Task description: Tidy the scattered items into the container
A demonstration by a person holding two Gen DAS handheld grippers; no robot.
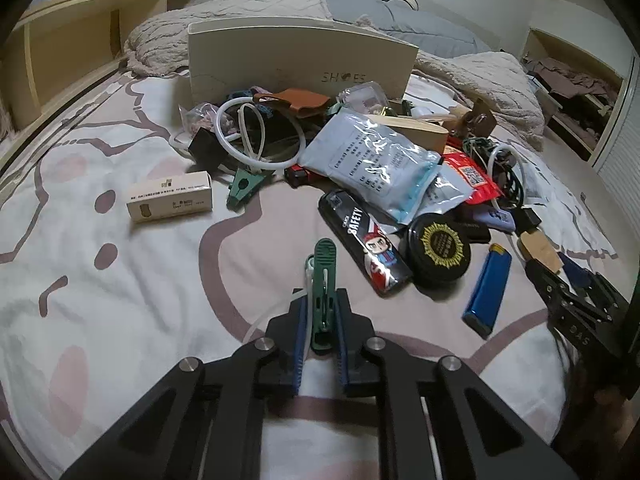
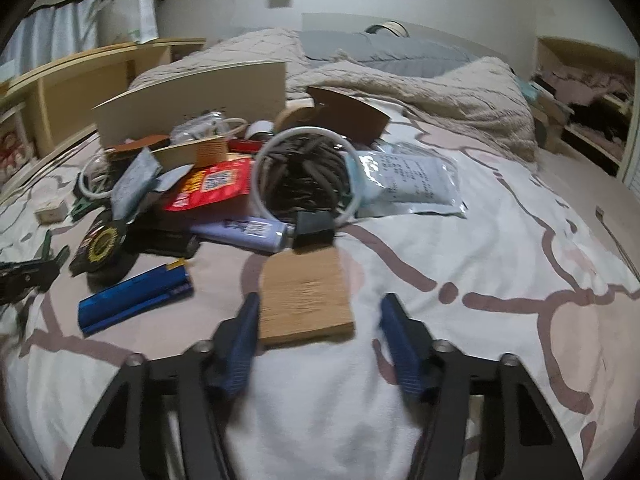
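Note:
My left gripper (image 1: 319,312) is shut on a green clip (image 1: 325,280) with a thin white tube, held above the bed sheet. The beige shoe box (image 1: 296,60) stands at the back of a pile of scattered items: a silver pouch (image 1: 372,164), a black SAFETY lighter (image 1: 364,248), a round black tin (image 1: 438,246), a blue lighter (image 1: 488,286). My right gripper (image 2: 316,312) is open, its jaws on either side of a flat wooden block (image 2: 306,294) lying on the sheet. The right gripper also shows at the right edge of the left wrist view (image 1: 560,280).
A small beige carton (image 1: 170,196) and a second green clip (image 1: 242,186) lie left of the pile. A coil of white tube (image 2: 304,172), a red packet (image 2: 212,190) and a purple lighter (image 2: 244,232) lie beyond the block. Blankets and pillows sit behind the box.

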